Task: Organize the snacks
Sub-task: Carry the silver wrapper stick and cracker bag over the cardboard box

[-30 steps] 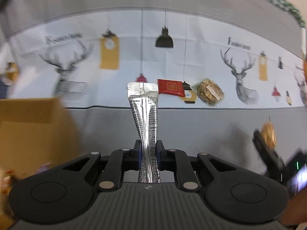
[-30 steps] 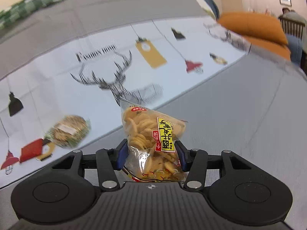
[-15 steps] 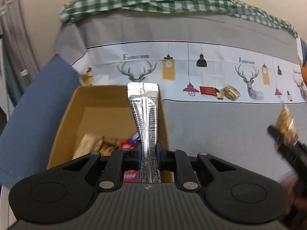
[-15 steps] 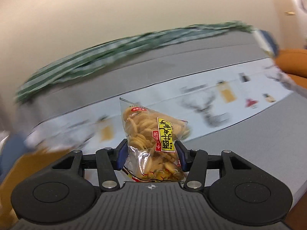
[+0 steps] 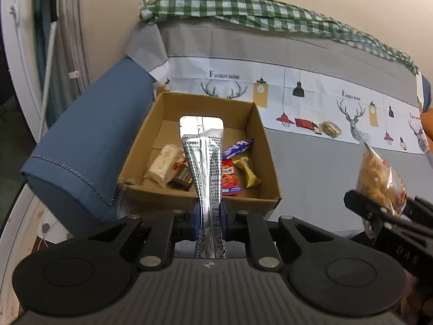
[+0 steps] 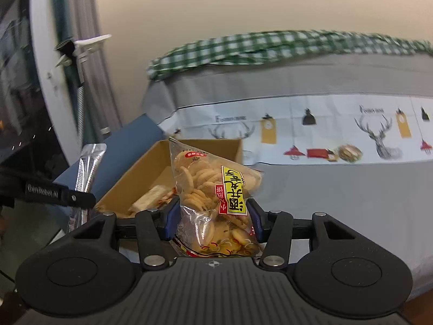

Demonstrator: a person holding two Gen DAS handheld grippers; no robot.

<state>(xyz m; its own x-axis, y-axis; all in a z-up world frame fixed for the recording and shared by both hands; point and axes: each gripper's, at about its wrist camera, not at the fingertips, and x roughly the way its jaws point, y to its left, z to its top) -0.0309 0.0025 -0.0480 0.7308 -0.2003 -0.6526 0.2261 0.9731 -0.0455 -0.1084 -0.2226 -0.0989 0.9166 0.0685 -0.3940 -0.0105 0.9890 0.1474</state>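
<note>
My left gripper is shut on a tall silver foil sachet, held upright just before the near wall of an open cardboard box. The box holds several snack packets, among them a red one and a gold one. My right gripper is shut on a clear bag of round crackers with a yellow label, to the right of the box. The bag also shows in the left wrist view. The sachet shows in the right wrist view.
A red packet and a round cracker pack lie on the white deer-print cloth farther back. A blue armrest borders the box's left. A green checked cloth tops the sofa back.
Both grippers have swung left from the printed cloth to the cardboard box, each still holding its snack. The box interior now shows in both views.
</note>
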